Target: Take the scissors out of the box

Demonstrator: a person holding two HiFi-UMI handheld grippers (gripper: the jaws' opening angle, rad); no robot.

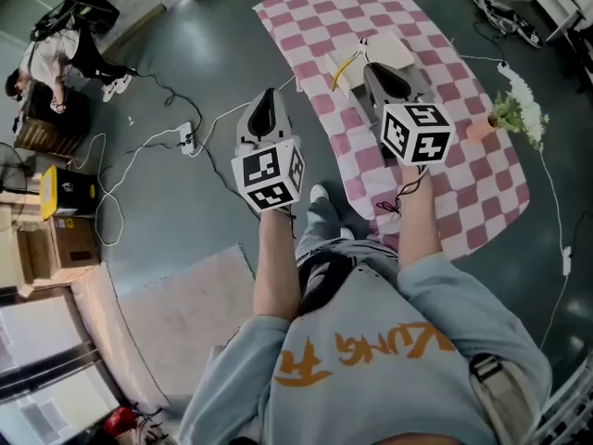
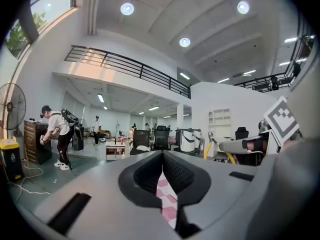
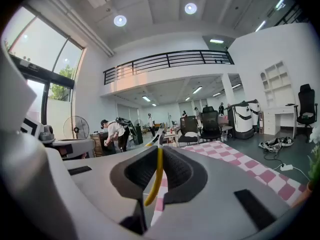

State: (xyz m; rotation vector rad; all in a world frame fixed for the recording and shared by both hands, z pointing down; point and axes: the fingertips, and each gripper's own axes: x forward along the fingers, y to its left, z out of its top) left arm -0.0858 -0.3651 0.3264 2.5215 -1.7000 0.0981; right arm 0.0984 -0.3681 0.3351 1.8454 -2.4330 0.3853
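Yellow-handled scissors (image 3: 157,170) are pinched between my right gripper's (image 3: 159,156) pads, blades pointing forward and up. In the head view the scissors' yellow handle (image 1: 345,66) curves out left of the right gripper (image 1: 372,69), held in the air over the open cream box (image 1: 394,48). That box sits on the pink-and-white checked tablecloth (image 1: 482,179). My left gripper (image 1: 266,98) hangs over the floor, left of the table, shut with nothing in it. In the left gripper view its pads (image 2: 172,171) meet at the tips, with the cloth showing below them.
A small plant with white flowers (image 1: 517,108) in a pink pot (image 1: 480,130) stands at the table's right edge. Cables and a power strip (image 1: 188,140) lie on the grey floor to the left. A person (image 1: 56,58) bends over a cabinet at the far left.
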